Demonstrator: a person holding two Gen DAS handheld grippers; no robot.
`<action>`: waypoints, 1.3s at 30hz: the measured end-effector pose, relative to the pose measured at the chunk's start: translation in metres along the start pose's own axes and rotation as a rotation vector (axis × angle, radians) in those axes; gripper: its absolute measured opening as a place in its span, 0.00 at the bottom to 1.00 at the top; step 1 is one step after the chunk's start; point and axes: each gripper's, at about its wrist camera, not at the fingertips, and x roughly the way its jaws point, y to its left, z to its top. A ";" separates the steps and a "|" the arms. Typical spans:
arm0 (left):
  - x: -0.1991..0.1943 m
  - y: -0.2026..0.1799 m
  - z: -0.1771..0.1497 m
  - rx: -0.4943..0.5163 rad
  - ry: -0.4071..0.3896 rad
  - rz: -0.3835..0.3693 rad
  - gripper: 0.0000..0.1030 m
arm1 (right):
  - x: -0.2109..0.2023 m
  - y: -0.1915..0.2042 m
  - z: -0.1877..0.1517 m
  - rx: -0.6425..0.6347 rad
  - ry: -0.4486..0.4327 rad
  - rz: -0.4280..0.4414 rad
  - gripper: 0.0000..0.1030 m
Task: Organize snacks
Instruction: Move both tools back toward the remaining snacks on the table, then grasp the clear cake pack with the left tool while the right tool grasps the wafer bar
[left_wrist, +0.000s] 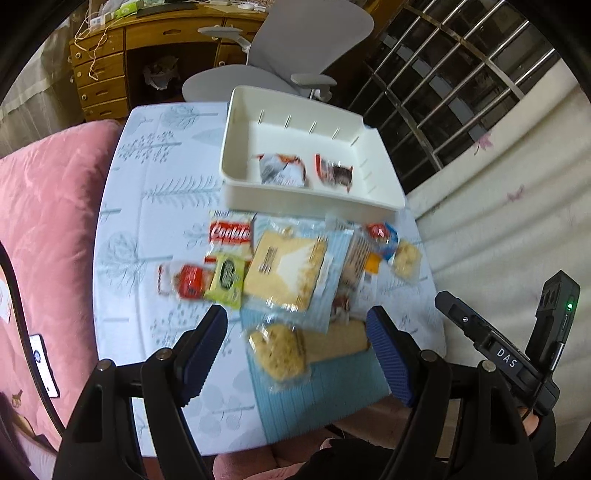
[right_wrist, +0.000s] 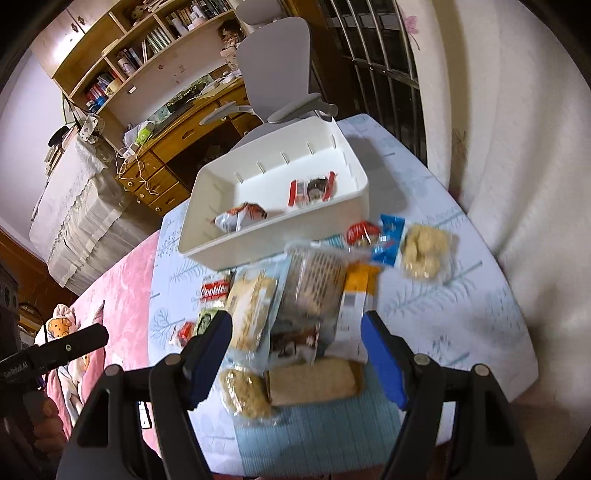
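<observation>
I hold both grippers above the near edge of the small table with the pale blue tree-print cloth (left_wrist: 147, 206), and neither one grips anything. My left gripper (left_wrist: 295, 354) has its blue ribbed pads spread wide apart; my right gripper (right_wrist: 295, 354) is spread just as wide.

The white rectangular plastic bin (left_wrist: 384, 201) sits at the far side of the table and holds two packets: a white-and-orange crumpled wrapper (left_wrist: 282, 168) and a red-and-brown one (left_wrist: 334, 173).

The loose snacks lie in a heap just on my side of the bin. Nearest to me is the clear-wrapped round oat cookie (left_wrist: 277, 350), on the light blue ribbed mat (left_wrist: 325, 384), directly ahead of both grippers and between the spread pads in each view. A tan bar-shaped packet (left_wrist: 340, 341) touches it on the right, its long axis running left to right across my line of reach. I judge either hand could take the cookie; the left looks slightly better centred. The wrapper looks thin and crinkly, so it may slip.

Further toward the bin lie a large square cracker pack (left_wrist: 286, 271), a red Cookie packet (left_wrist: 231, 232) and a green sachet (left_wrist: 225, 280).
</observation>
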 end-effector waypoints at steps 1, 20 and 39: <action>0.000 0.002 -0.007 0.001 0.008 0.001 0.74 | -0.002 0.001 -0.007 0.000 -0.001 -0.001 0.70; 0.055 0.009 -0.077 -0.023 0.226 0.040 0.79 | 0.014 -0.008 -0.091 -0.113 0.151 -0.115 0.70; 0.148 0.002 -0.084 -0.236 0.270 0.225 0.80 | 0.094 -0.016 -0.090 -0.628 0.263 0.095 0.70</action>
